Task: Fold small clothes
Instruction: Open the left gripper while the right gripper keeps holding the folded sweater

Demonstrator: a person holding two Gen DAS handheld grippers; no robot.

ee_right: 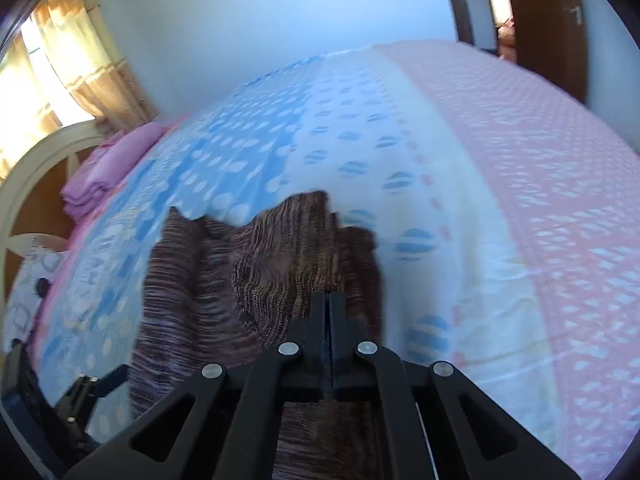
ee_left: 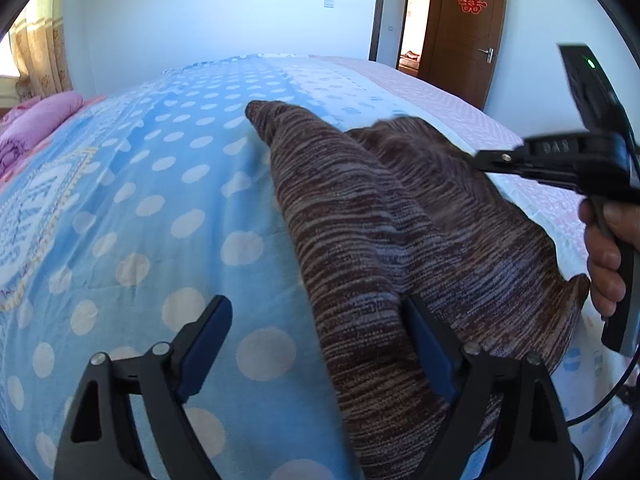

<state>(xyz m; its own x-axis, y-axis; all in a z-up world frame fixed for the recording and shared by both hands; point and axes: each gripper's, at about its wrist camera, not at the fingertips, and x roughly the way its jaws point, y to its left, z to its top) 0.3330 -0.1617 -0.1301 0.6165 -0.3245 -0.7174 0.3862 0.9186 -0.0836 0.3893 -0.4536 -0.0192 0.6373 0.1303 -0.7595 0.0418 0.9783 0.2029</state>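
Gaping wide, the left gripper [ee_left: 316,344] holds nothing: one blue-padded finger stands over the sheet [ee_left: 160,200], the other rests against the garment [ee_left: 360,240] (a brown and lilac striped knit). The right gripper [ee_right: 329,300] has its fingers pressed together on a raised fold of that garment [ee_right: 280,272], lifting the cloth off the bed. In the left wrist view the same gripper [ee_left: 486,160] shows side-on at the garment's far right edge, a bare hand [ee_left: 604,256] wrapped round its handle and a green light glowing on its body.

The garment lies lengthwise down the bed, its near end between the left fingers, its far end peaked up. Beneath it spreads the sheet, blue with white dots, turning white and then pink to the right. Folded purple bedding [ee_left: 36,124] sits at the left end, under a curtain [ee_right: 80,60]. A brown door [ee_left: 464,36] bearing a red emblem stands open behind.
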